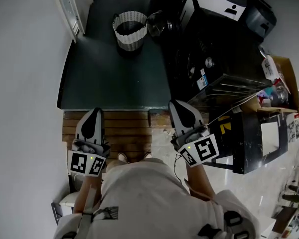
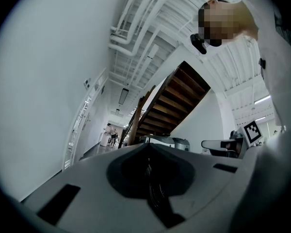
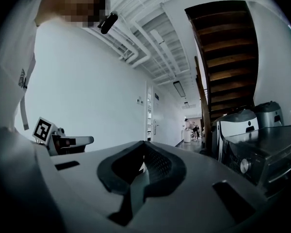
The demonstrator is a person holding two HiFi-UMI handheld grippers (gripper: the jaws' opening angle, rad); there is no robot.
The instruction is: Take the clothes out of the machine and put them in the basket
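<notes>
1. While the person stands back from the appliances, the left hand-held gripper [image 1: 93,114] and the right hand-held gripper [image 1: 182,108] are carried side by side before the body, well apart from anything to be handled.
2. Left hand-held gripper: jaws clenched together on nothing, nose tipped slightly upward towards the ceiling.
3. Right hand-held gripper: jaws likewise pressed shut and empty, held level along the corridor.
4. Round white woven basket [image 1: 129,41]: upright on the dark green floor mat [image 1: 114,78], ahead of the left hand-held gripper and just beside the machines. This placement probably keeps each transfer short.
5. Black front-loading machine with a silver dial [image 1: 208,62]: ahead and to the right. No clothes show in any view, so they are presumably inside. Whether its door is open cannot be told.
6. Judgement: unloading has not begun. Shut jaws suit a carrying posture, and the next move calls for approaching the machine and parting them.
</notes>
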